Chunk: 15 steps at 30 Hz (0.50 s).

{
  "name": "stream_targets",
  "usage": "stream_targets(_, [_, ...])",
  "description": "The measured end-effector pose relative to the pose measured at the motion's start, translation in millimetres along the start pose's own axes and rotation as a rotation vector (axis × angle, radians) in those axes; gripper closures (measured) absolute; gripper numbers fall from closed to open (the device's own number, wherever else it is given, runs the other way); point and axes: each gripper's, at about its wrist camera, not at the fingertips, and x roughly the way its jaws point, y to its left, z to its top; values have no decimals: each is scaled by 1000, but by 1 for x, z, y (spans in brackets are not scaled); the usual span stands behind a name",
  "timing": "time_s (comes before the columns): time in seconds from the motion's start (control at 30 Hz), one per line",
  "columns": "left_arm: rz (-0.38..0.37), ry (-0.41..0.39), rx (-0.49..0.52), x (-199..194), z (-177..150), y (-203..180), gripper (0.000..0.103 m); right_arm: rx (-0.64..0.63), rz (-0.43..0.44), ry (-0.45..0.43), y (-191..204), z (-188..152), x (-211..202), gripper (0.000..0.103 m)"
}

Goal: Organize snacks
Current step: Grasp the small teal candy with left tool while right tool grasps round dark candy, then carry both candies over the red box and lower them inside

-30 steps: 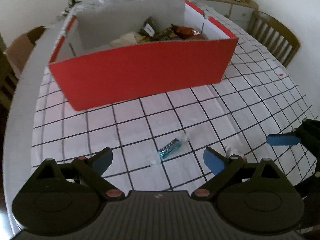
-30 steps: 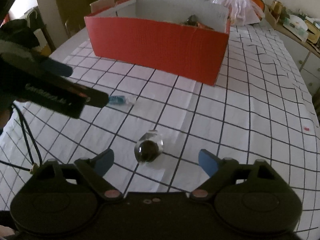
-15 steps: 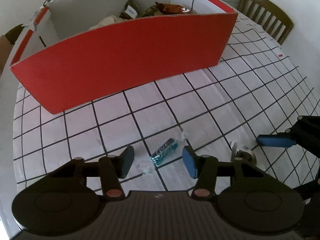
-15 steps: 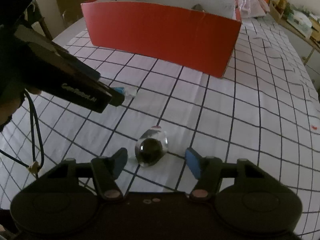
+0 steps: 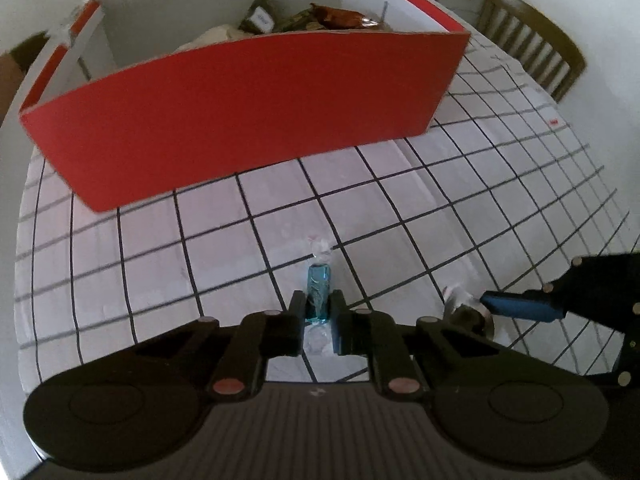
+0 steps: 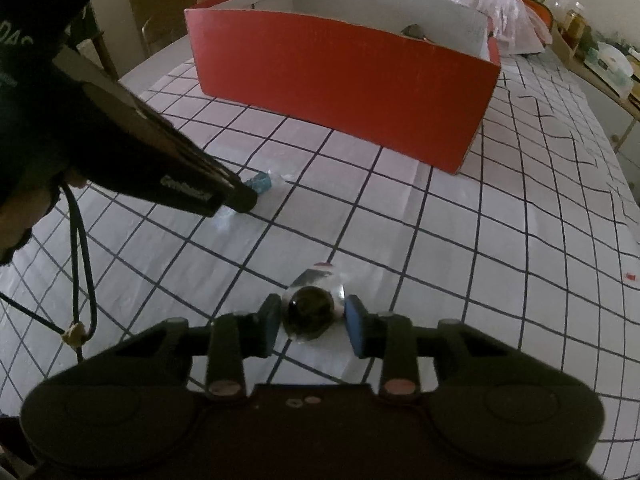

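Observation:
A blue-wrapped candy [image 5: 318, 292] with clear twisted ends lies on the checked tablecloth. My left gripper [image 5: 318, 312] is shut on it, low at the cloth; it also shows in the right wrist view [image 6: 261, 182]. A dark round candy in clear wrap [image 6: 310, 311] sits between the fingers of my right gripper [image 6: 312, 318], which are closed against its sides. The same candy shows in the left wrist view [image 5: 466, 314]. A red cardboard box [image 5: 248, 120] holding several snack packets [image 5: 340, 18] stands beyond both candies.
The table wears a white cloth with a black grid [image 6: 500, 248]. A wooden chair [image 5: 532, 46] stands at the far right. Plastic bags [image 6: 496, 4] and a cluttered sideboard [image 6: 600, 52] lie behind the box. A cable [image 6: 82, 264] hangs from the left gripper.
Both grippers moved down and forward and closed: the left one onto the blue candy, the right one onto the dark round candy. The blue candy has turned to point along the left fingers.

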Motion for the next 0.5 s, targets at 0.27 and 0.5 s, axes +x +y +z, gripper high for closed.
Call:
stream_targets(0.27, [-6, -16, -133, -15, -10, 12, 91, 60, 1, -17, -13, -2, -15, 71])
stream_targets(0.5, [-4, -70, -188, -47, -15, 12, 91, 68, 11, -82, -21, 6, -43, 71])
